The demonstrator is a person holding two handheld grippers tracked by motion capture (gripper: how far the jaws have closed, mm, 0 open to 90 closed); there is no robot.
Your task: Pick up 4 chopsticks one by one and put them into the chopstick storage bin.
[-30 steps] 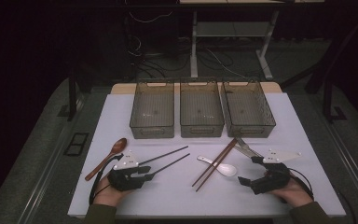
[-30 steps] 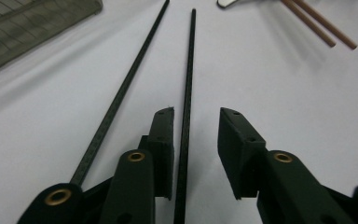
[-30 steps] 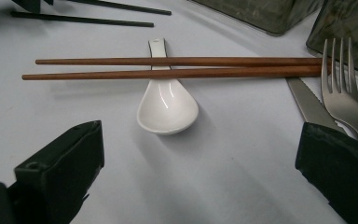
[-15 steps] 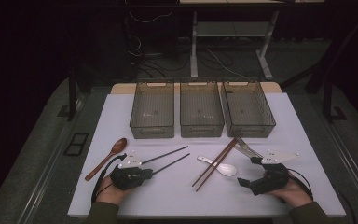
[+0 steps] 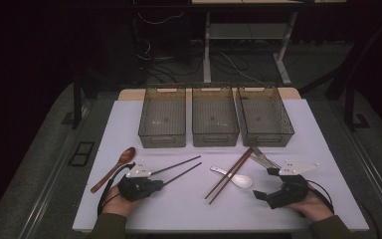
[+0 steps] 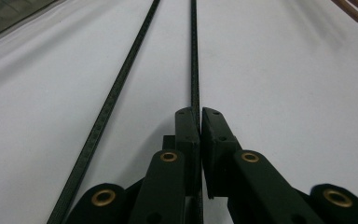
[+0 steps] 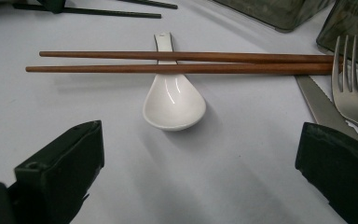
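Standing side by side — three bins (image 5: 215, 117), contents indiscernible.

The left gripper (image 5: 165, 181) lies low with jaws pressed together, while the right gripper (image 5: 263, 183) lies low, jaws spread wide.

- Table (image 5: 303, 129): white surface.
- 12 o'clock: three bins (image 5: 215, 115).
- 9 o'clock: wooden spoon (image 5: 113, 169), black chopsticks (image 5: 179, 168).
- 3 o'clock: white spoon (image 5: 234, 177), brown chopsticks (image 5: 230, 174), knife (image 7: 324, 109), fork (image 7: 354, 84).
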